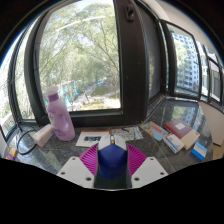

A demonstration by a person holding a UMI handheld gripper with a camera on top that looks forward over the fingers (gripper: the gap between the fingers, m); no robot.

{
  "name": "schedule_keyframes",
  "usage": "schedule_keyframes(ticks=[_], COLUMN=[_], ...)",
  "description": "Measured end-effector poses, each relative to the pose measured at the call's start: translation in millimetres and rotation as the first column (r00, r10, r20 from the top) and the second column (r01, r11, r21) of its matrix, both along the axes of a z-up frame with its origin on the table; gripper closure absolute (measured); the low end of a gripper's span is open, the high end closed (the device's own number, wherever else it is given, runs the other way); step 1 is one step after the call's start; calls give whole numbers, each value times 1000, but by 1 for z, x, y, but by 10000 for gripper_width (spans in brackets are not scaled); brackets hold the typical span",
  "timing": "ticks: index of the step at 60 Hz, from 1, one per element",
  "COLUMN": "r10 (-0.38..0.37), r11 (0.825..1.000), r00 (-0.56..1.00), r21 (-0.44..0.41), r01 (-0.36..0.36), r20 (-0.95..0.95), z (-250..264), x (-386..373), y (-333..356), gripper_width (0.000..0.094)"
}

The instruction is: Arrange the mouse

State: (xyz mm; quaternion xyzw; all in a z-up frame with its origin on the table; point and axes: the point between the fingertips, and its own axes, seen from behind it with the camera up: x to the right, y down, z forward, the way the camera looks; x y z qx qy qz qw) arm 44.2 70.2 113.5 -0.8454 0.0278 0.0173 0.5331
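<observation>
A dark blue mouse [111, 160] with a pale scroll wheel sits between my two fingers, its sides pressed by the magenta pads [90, 158]. My gripper [111, 162] is shut on it and holds it above the desk [150, 148], in front of a large window. The mouse's rear end is hidden by the gripper's body.
A pink bottle [59, 115] stands on the desk to the left. Papers [93, 138] and several small boxes [172, 132] lie across the desk ahead and to the right. Window frames and trees fill the background.
</observation>
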Motion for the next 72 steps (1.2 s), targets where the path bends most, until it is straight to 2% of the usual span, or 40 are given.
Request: schedule_keyframes(ticks=[5,13,18,22,24,29,30,32,36,54,72], r10=[37,65,71,76,75,67,64,55,37,-18,-34], r11=[994,974,963,965,964,968,969,973,980,993,996], r00=[999,998,997,997,997,997,997,997,997,992,990], r21=[-107,-217,-260,-255,-257,-246,-240,-228,-200,-116,-79], r01=[-37,-60,-65,-66,-64,-56,-53,-43,-23,32,45], r20=[-1,16,14,29,34,37,39,46,65,123,138], z=[-57,-112,-128,-126,-122,-106,-101,-88,-62,40,71], x=[-20,-33,-35,-36,-35,-37,-36,-35,-33,-42,-59], y=[-1,-8,-13,-13,-15,-25,-28,-34,-53,-182,-272], gripper_width=[565,514,468,414,364,86,69,107,73,84,82])
